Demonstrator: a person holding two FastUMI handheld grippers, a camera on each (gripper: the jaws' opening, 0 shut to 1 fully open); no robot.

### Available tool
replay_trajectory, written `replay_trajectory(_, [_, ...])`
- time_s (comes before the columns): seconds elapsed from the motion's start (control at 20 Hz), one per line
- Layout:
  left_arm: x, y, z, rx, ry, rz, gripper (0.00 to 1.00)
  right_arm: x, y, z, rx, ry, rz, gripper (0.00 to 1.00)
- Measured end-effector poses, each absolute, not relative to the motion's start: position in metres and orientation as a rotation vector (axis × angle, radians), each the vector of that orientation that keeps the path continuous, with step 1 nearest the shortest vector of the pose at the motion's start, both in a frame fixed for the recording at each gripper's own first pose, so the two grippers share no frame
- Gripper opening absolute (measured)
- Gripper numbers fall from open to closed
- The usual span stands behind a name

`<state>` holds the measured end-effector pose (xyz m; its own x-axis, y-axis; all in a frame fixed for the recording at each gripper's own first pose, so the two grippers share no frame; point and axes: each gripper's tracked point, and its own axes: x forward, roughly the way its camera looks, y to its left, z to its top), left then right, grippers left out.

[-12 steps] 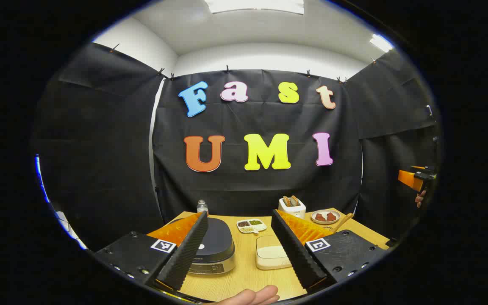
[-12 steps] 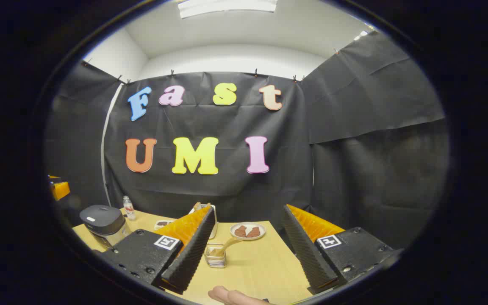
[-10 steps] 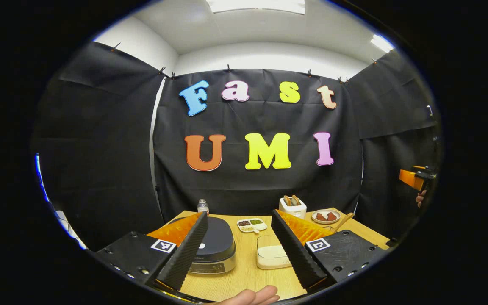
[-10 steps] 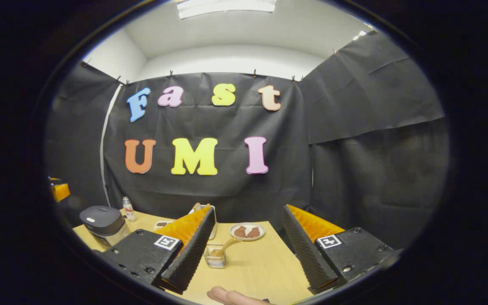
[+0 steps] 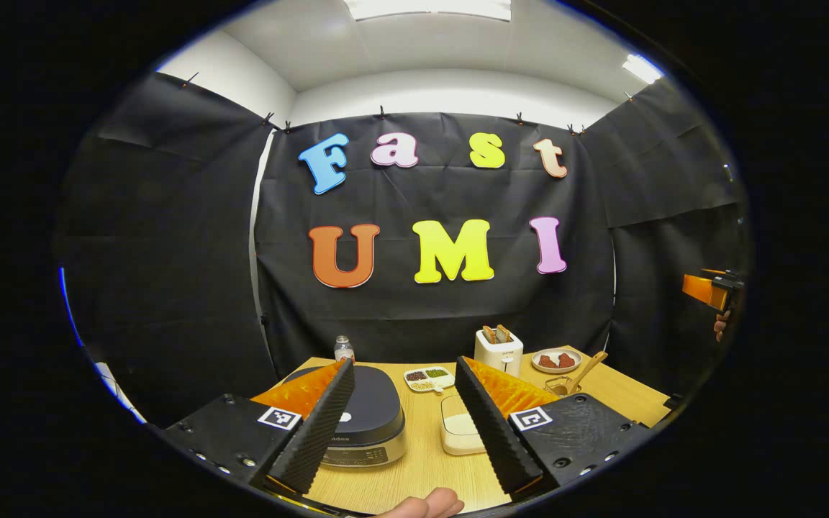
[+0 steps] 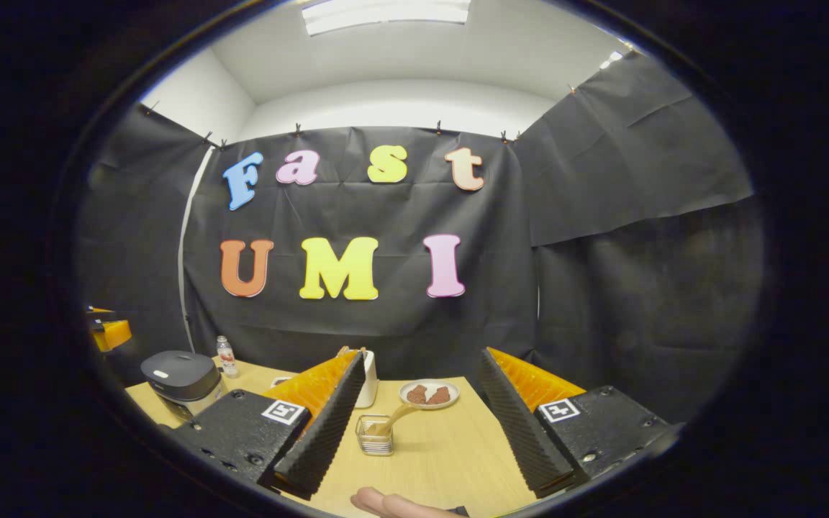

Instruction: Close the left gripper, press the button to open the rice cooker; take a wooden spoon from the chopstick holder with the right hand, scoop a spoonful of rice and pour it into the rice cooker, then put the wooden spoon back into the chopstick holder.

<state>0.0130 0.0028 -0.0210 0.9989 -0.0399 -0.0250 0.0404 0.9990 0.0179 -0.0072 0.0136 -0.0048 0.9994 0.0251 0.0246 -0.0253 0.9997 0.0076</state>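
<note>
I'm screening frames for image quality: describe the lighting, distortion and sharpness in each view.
Left gripper view: bright ceiling panels light it evenly, the fisheye bows the walls, and the dark round-lidded rice cooker on the light wooden table is sharp, with a soft sheen. Right gripper view: same even light and curvature; the clear square chopstick holder is crisp, while the rice cooker is small and dim near the edge.
</note>
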Motion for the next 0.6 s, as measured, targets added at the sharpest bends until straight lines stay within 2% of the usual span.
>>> replay_trajectory(0.1, [0.016,0.008,-0.025,0.004,0.038,-0.031,0.86,-0.006,0.015,-0.008,0.011,-0.022,0.030,1.00])
replay_trajectory(0.15, [0.019,0.012,-0.027,0.002,0.044,-0.025,0.84,-0.005,0.015,-0.010,0.013,-0.018,0.033,0.96])
replay_trajectory(0.2, [0.020,0.016,-0.029,-0.002,0.052,-0.015,0.83,-0.004,0.015,-0.011,0.015,-0.017,0.036,1.00])
replay_trajectory(0.25, [0.022,0.018,-0.029,-0.009,0.054,-0.006,0.78,-0.003,0.015,-0.012,0.018,-0.015,0.034,1.00])
replay_trajectory(0.3, [0.027,0.021,-0.029,-0.015,0.059,-0.005,0.78,-0.002,0.013,-0.012,0.022,-0.015,0.030,1.00])
replay_trajectory(0.35, [0.028,0.022,-0.032,-0.025,0.069,-0.003,0.60,-0.001,0.013,-0.014,0.025,-0.016,0.031,1.00])
replay_trajectory(0.4, [0.032,0.027,-0.034,-0.032,0.076,0.006,0.74,0.000,0.013,-0.015,0.028,-0.013,0.031,0.96])
replay_trajectory(0.45, [0.034,0.033,-0.040,-0.035,0.101,0.021,0.59,0.000,0.014,-0.016,0.029,-0.012,0.032,1.00])
replay_trajectory(0.55, [0.041,0.047,-0.047,-0.023,0.137,0.067,0.54,0.003,0.012,-0.019,0.026,-0.009,0.030,1.00])
replay_trajectory(0.6, [0.046,0.048,-0.048,-0.017,0.148,0.067,0.63,0.004,0.012,-0.020,0.025,-0.007,0.029,1.00])
